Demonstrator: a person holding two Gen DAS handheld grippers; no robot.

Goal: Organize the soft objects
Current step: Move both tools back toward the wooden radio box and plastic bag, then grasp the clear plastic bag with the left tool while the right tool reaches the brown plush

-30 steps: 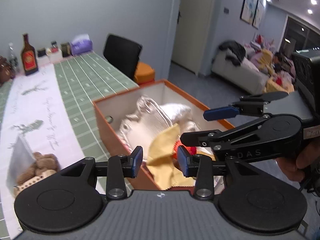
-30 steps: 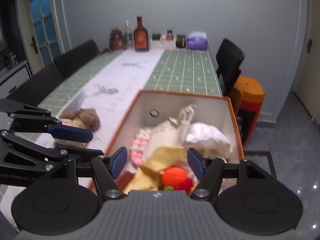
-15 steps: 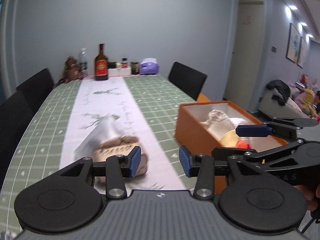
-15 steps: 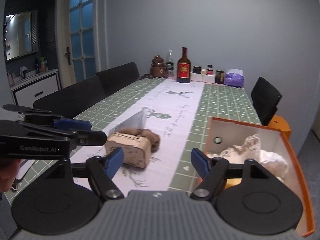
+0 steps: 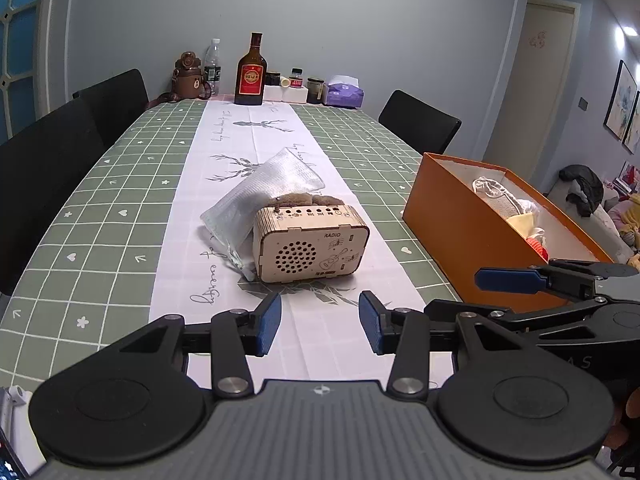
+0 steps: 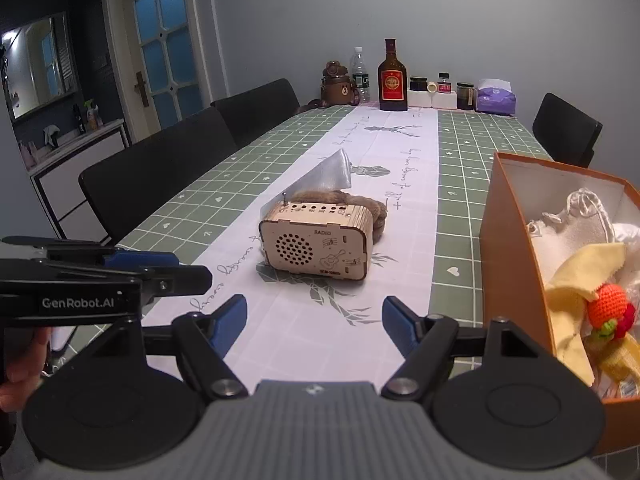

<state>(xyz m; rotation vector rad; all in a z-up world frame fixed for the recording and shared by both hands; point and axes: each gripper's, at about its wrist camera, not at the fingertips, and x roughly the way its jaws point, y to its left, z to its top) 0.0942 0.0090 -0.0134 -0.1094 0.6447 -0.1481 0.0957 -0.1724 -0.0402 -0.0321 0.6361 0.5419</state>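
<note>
A wooden radio box (image 5: 310,246) (image 6: 316,242) stands on the white runner. Behind it lie a brown furry soft thing (image 6: 362,202) and a silvery pouch (image 5: 260,196). At the right, the orange box (image 5: 460,236) (image 6: 510,264) holds a cream drawstring bag (image 6: 568,228), a yellow cloth (image 6: 576,280) and an orange crocheted toy (image 6: 606,300). My left gripper (image 5: 319,312) hangs open and empty, just short of the radio. My right gripper (image 6: 314,310) is open wider, also empty, beside the left one and next to the orange box.
The far end of the green checked table (image 5: 100,220) holds a brown bottle (image 5: 251,74), a water bottle, a bear figure, jars and a purple tissue box (image 5: 344,92). Black chairs (image 6: 160,168) line the left side, and one stands at the far right.
Both grippers swung left from above the orange box and now face the radio on the runner. The right jaws stand a little wider than a second ago.
</note>
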